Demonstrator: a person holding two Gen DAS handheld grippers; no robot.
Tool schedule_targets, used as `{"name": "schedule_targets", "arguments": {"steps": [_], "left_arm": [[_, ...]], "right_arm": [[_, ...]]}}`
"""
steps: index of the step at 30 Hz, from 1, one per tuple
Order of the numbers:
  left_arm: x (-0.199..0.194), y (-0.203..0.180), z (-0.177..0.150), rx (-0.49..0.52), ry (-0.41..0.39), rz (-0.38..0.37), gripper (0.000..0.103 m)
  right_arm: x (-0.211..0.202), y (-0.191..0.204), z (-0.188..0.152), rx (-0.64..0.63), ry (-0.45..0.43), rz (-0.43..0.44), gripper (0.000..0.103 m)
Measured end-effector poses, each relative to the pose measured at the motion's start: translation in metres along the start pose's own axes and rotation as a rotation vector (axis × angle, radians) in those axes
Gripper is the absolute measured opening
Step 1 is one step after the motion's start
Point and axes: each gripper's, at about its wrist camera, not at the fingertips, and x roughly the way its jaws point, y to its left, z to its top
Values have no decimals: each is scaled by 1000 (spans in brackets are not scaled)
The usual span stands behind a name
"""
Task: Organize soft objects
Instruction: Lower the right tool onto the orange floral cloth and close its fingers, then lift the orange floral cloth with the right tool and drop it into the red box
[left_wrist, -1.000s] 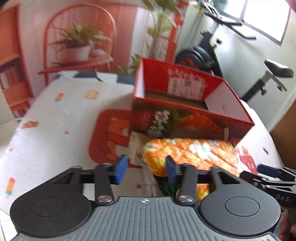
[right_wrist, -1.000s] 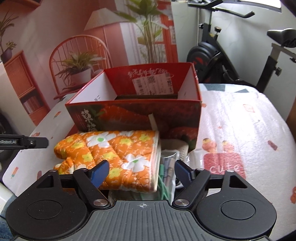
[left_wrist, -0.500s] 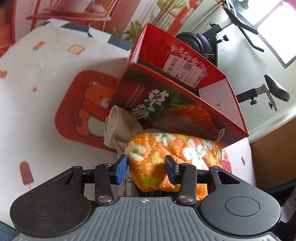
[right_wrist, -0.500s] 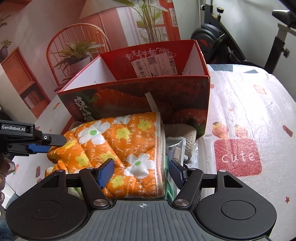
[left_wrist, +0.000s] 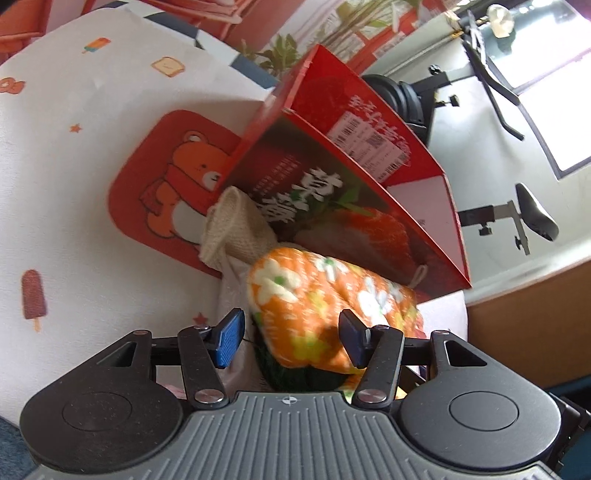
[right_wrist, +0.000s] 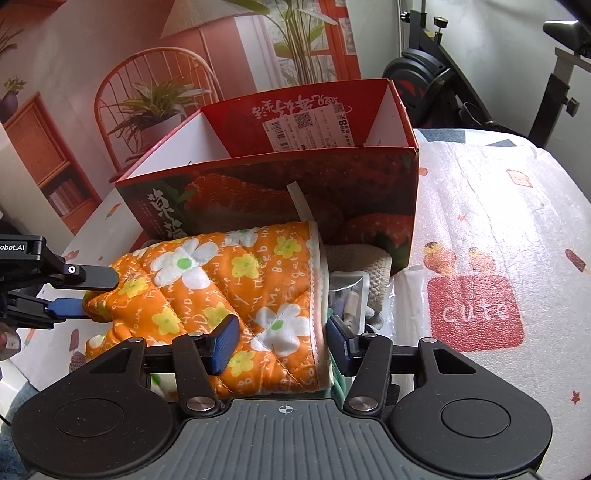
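An orange flowered quilted cloth (left_wrist: 314, 295) (right_wrist: 207, 280) lies on a pile of soft things in front of an open red strawberry box (left_wrist: 332, 192) (right_wrist: 277, 192). My left gripper (left_wrist: 291, 343) straddles the cloth's left end with its jaws opening; the left pad stands clear of the fabric. In the right wrist view the left gripper (right_wrist: 88, 291) has one finger above that end and one below. My right gripper (right_wrist: 280, 345) is over the cloth's hemmed right edge, jaws closing with the cloth between them, no firm pinch showing.
A beige knit cloth (left_wrist: 232, 229) (right_wrist: 365, 262) and a clear packet (right_wrist: 347, 291) lie under the orange cloth, against the box. The table cover (left_wrist: 74, 184) (right_wrist: 498, 221) has a bear print (left_wrist: 166, 192). An exercise bike (left_wrist: 517, 214) (right_wrist: 436, 74) stands beyond the table.
The left gripper rolled, dropped toward the cloth's left end and widened its jaws. The right gripper sank over the cloth's right edge and its jaws narrowed.
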Motion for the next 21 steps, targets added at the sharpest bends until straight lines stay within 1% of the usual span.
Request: {"name": "schedule_targets", "arguments": {"steps": [2,4,5,6,7,8,9,10,11,13,15,21], "left_arm": [[0,-6,-5,37,-11,15,56],[-1,-14,-9,96,-35,48,39],[-3,-17,-11,122,-47,57,35],[-4,-19,-13,140,-59,56,28],[-6,-20,-14,153,-69,50,23],[-9,-22,-15,165,-79,49,22],[-12,-24,-16,181,-93,56,20],[-15,-27,-17,201,-109,66,19],[-18,-29,-18,222,-124,78,19],[-24,-35,-20,257,-149,94,18],[-30,-39,-22,283,-167,102,18],[-48,-49,-33,345,-226,119,17]], "right_arm": [[0,0,0,1,1,0,48],[-1,-1,-1,4,2,-1,48],[-1,-1,-1,6,2,0,48],[-2,-1,-2,13,3,3,46],[-3,-2,-2,26,6,9,43],[-4,-3,-1,38,8,16,42],[-6,-3,-2,48,8,22,37],[-8,-3,-2,53,5,24,30],[-10,-3,-2,53,-2,25,27],[-17,-1,-3,48,-20,32,16],[-24,2,-3,36,-40,37,9],[-50,13,-4,-12,-101,74,7]]}}
